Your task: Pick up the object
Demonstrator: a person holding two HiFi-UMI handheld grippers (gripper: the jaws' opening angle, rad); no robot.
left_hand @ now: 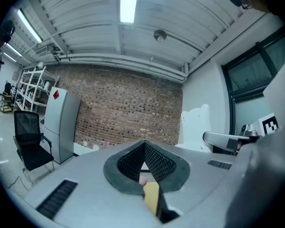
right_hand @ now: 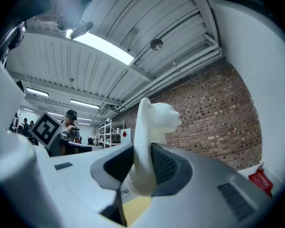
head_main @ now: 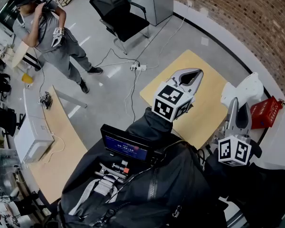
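A white animal-shaped figure (head_main: 248, 90) is held up over the right end of the yellow table (head_main: 204, 113). My right gripper (head_main: 239, 109) is shut on its lower part. In the right gripper view the figure (right_hand: 154, 122) stands upright between the dark ribbed pads (right_hand: 167, 167), its head rising above them. My left gripper (head_main: 194, 75) hovers over the middle of the table, shut, with nothing in it. In the left gripper view its pads (left_hand: 154, 161) meet at the tip. The figure (left_hand: 195, 126) and right gripper (left_hand: 228, 139) show at that view's right.
A red basket (head_main: 266, 112) sits right of the table by the brick wall (head_main: 237, 18). A black office chair (head_main: 118, 13), floor cables with a power strip (head_main: 137, 67) and a standing person (head_main: 50, 30) are beyond. A long wooden desk (head_main: 61, 146) runs along the left.
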